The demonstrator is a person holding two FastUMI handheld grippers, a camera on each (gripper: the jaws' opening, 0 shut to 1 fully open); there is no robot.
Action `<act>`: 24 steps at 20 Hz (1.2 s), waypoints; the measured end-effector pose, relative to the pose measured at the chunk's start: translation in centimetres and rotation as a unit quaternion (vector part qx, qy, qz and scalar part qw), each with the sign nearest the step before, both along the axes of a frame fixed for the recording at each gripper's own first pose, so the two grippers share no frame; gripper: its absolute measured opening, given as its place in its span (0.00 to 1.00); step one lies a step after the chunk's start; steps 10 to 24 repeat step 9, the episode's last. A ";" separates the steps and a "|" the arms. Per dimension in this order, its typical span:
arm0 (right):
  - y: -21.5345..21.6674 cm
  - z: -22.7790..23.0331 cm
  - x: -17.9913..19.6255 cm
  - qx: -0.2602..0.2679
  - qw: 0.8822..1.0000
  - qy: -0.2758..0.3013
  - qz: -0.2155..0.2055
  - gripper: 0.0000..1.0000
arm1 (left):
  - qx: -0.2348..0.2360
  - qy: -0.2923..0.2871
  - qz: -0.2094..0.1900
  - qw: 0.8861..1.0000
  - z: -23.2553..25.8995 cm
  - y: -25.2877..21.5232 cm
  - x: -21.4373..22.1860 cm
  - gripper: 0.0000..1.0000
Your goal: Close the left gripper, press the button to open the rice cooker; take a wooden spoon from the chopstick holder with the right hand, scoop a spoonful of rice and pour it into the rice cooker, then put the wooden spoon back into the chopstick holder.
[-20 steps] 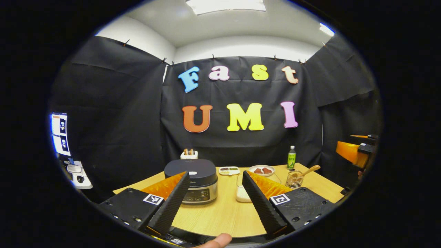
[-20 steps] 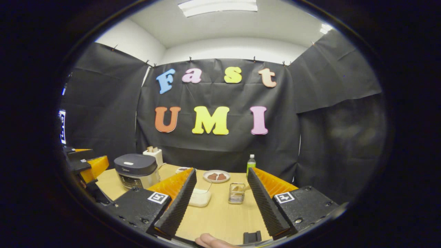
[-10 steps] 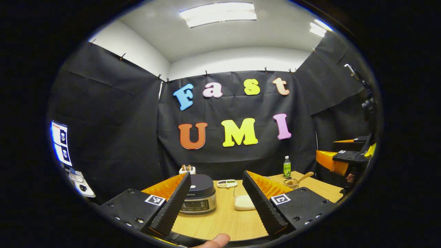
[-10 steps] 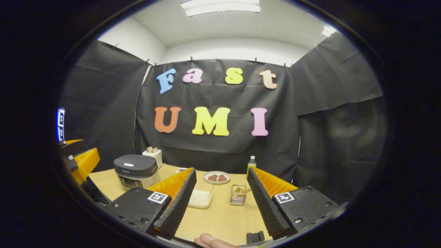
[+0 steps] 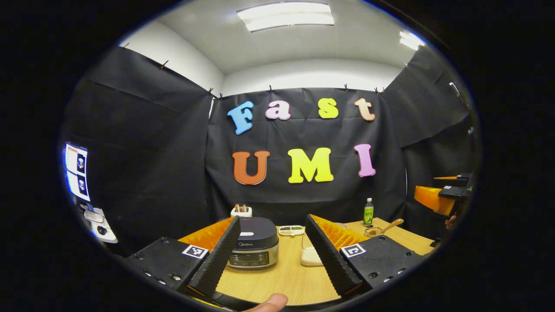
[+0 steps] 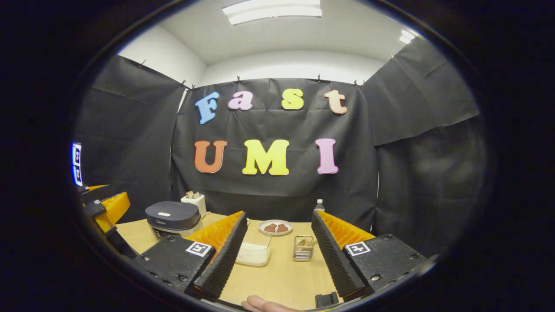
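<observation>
The left gripper [image 5: 271,255] is hovering over the near edge of the pale wooden worktop [image 5: 286,277] with its jaws standing wide apart, gripping nothing. Between its fingers [image 5: 217,260] the dark-lidded, silver-bodied rice cooker [image 5: 253,247] is sitting with its lid down, control panel facing the camera. Just right of the cooker a clear plastic box of white rice [image 5: 310,255] is resting on the worktop, partly hidden behind the right-hand finger. Farther right, a small wire chopstick holder [image 5: 372,232] is standing with the wooden spoon [image 5: 388,225] leaning out of it, handle tilted to the right, and a green-labelled bottle [image 5: 368,212] is standing behind it. A white toaster [image 5: 241,211] is sitting behind the cooker.

The right gripper [image 6: 275,255] is also hanging with jaws spread and empty (it is showing at the right edge of the left gripper view too). In the right gripper view the chopstick holder is standing between its fingers, well apart from them, beside the rice box, with a round plate of brown pieces [image 6: 275,227] behind.
</observation>
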State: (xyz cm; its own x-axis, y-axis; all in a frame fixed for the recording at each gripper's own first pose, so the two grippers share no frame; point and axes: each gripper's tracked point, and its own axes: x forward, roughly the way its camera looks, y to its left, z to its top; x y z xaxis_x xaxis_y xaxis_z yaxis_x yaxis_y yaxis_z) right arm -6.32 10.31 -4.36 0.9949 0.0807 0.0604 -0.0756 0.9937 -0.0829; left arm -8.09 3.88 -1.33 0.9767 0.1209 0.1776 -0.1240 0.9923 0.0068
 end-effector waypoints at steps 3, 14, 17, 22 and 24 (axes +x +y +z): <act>0.1 0.1 -0.3 0.003 1.000 -0.003 0.004 0.97 | 0.006 -0.009 -0.008 1.000 0.1 -0.1 -0.2 0.96; 0.0 -0.3 0.0 0.010 1.000 -0.001 0.005 0.96 | 0.016 -0.007 -0.015 1.000 -0.1 -1.2 -0.1 0.96; 0.0 -0.3 0.0 0.010 1.000 -0.001 0.005 0.96 | 0.016 -0.007 -0.015 1.000 -0.1 -1.2 -0.1 0.96; 0.0 -0.3 0.0 0.010 1.000 -0.001 0.005 0.96 | 0.016 -0.007 -0.015 1.000 -0.1 -1.2 -0.1 0.96; 0.0 -0.3 0.0 0.010 1.000 -0.001 0.005 0.96 | 0.016 -0.007 -0.015 1.000 -0.1 -1.2 -0.1 0.96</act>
